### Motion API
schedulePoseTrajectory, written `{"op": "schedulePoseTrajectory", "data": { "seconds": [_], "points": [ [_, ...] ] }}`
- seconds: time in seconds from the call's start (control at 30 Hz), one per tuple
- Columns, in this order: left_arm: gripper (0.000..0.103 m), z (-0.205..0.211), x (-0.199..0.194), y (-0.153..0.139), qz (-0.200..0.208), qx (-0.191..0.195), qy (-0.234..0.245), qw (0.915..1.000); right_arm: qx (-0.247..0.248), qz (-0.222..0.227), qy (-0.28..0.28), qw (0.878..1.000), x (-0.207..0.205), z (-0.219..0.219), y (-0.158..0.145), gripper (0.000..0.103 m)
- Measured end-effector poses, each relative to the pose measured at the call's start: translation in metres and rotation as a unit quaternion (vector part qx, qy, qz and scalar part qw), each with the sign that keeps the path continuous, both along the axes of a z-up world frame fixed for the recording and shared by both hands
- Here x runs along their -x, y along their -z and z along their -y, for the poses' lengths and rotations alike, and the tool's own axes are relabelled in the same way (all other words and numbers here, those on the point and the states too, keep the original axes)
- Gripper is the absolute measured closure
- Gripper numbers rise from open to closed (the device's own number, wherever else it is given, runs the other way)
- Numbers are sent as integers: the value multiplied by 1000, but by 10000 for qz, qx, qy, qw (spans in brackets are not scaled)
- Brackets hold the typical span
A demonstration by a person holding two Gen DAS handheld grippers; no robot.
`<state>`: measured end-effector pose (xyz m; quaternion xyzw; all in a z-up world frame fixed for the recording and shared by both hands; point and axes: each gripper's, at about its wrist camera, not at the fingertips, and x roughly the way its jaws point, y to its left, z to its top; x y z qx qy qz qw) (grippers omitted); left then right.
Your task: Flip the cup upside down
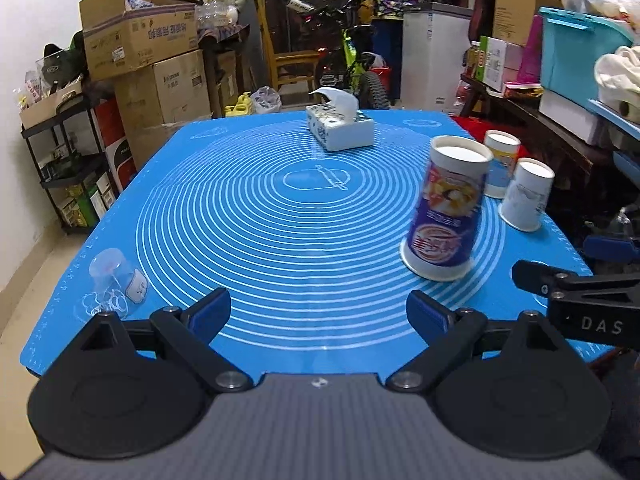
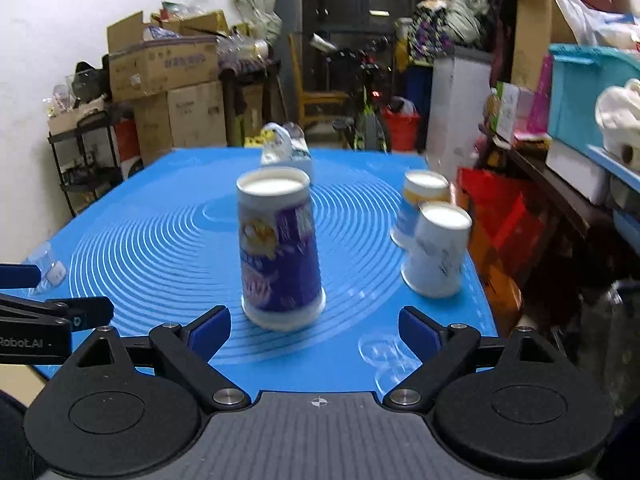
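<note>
The purple printed cup (image 2: pixel 278 248) is standing rim-down on the blue mat (image 2: pixel 160 248), its white base facing up, just ahead of the right gripper (image 2: pixel 316 330) and centred on the gap between its fingers. It is leaning slightly and looking a little blurred, so I cannot tell whether it is fully settled. Nothing is touching it: the right gripper's blue pads (image 2: pixel 212 330) are sitting wide apart with the cup beyond them, not between them.

Judging from this, the flip itself is looking done for this cup, and what is remaining is little more than letting it rest and drawing clear.

Past the right-hand finger of the right gripper, two more paper cups are also sitting inverted, touching or nearly so: a plain white cup (image 2: pixel 438 252) nearer, and a yellow-and-blue cup (image 2: pixel 420 204) behind it. That is making three paper cups in all, every one upside down.

From the left wrist view, the left gripper (image 1: pixel 318 312) is hovering empty with its fingers spread wide, the purple cup lying ahead and beyond its right-hand finger. A clear plastic cup (image 1: pixel 114 280) is lying on its side beyond the left-hand finger. One tissue box (image 1: pixel 340 128) is sitting far ahead, near the mat's far edge.
</note>
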<state>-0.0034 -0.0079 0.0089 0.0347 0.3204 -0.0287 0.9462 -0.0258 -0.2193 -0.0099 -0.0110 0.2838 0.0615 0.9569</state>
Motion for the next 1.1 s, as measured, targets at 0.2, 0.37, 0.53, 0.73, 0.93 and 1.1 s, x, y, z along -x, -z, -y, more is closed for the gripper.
{"op": "schedulePoseTrajectory", "data": {
  "seconds": [0.2, 0.37, 0.53, 0.73, 0.93, 1.1],
  "points": [
    [9, 11, 18, -2, 79, -32, 190, 9998, 176, -91, 38, 9998, 21, 5, -1, 11],
    [9, 18, 26, -3, 97, -72, 350, 9993, 170, -145, -1, 9998, 34, 7, -3, 11],
    [9, 20, 30, -3, 109, -62, 378, 9992, 204, -121, -21, 9997, 43, 7, -4, 11],
    [9, 19, 38, -2, 88, -52, 359, 9993, 262, -102, -17, 9996, 50, 7, -6, 11],
    [9, 19, 41, 0, 7, -72, 371, 9993, 282, -133, -40, 9995, 54, 7, -5, 11],
    [9, 18, 40, 1, -66, -49, 425, 9991, 279, -152, -44, 9995, 55, 7, -4, 11]
  ]
}}
